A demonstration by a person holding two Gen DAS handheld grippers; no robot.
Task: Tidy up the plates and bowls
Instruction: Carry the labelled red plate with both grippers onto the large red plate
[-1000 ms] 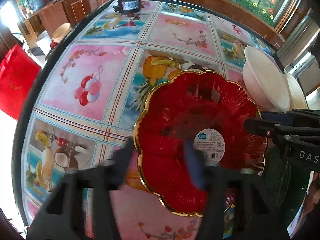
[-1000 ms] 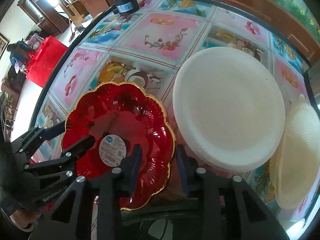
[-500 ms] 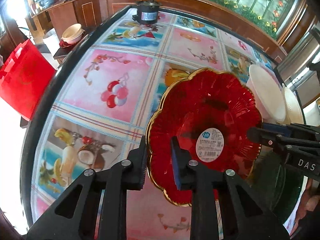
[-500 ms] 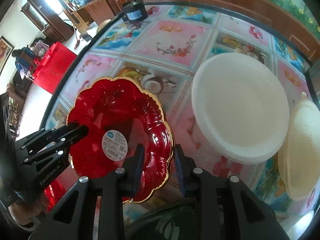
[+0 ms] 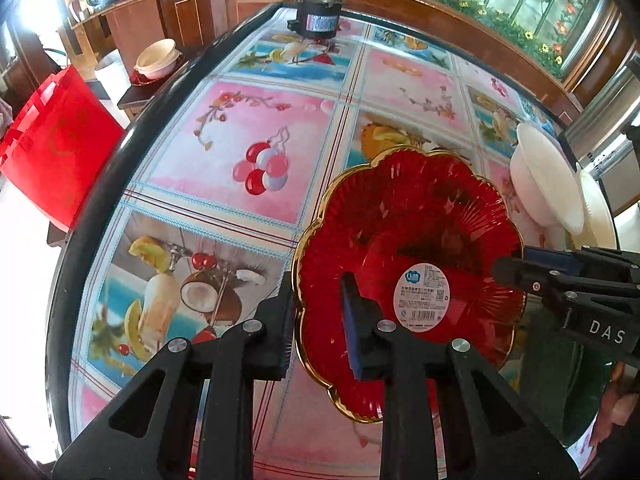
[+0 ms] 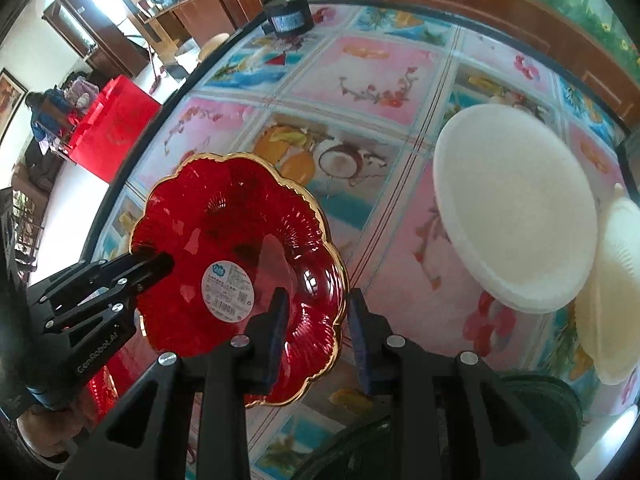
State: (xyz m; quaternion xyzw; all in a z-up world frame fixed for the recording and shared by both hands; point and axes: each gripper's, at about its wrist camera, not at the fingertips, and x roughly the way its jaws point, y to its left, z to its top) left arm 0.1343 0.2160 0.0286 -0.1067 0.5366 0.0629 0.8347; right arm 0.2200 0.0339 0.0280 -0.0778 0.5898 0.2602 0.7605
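Observation:
A red scalloped plate with a gold rim and a white sticker is held above the table, tilted. My left gripper is shut on its left rim. My right gripper is shut on its right rim, and it shows in the left wrist view too. The plate and the left gripper show in the right wrist view. A white foam plate lies upside down on the right. A cream plate sits beside it.
The table has a bright fruit-and-flower cloth under glass. A black motor stands at its far edge. A cream bowl sits on a side stand to the left, near a red bag. A dark green object lies at the near edge.
My left gripper has closed on the plate's left rim. Both grippers have lifted the red plate off the table and tilted it.

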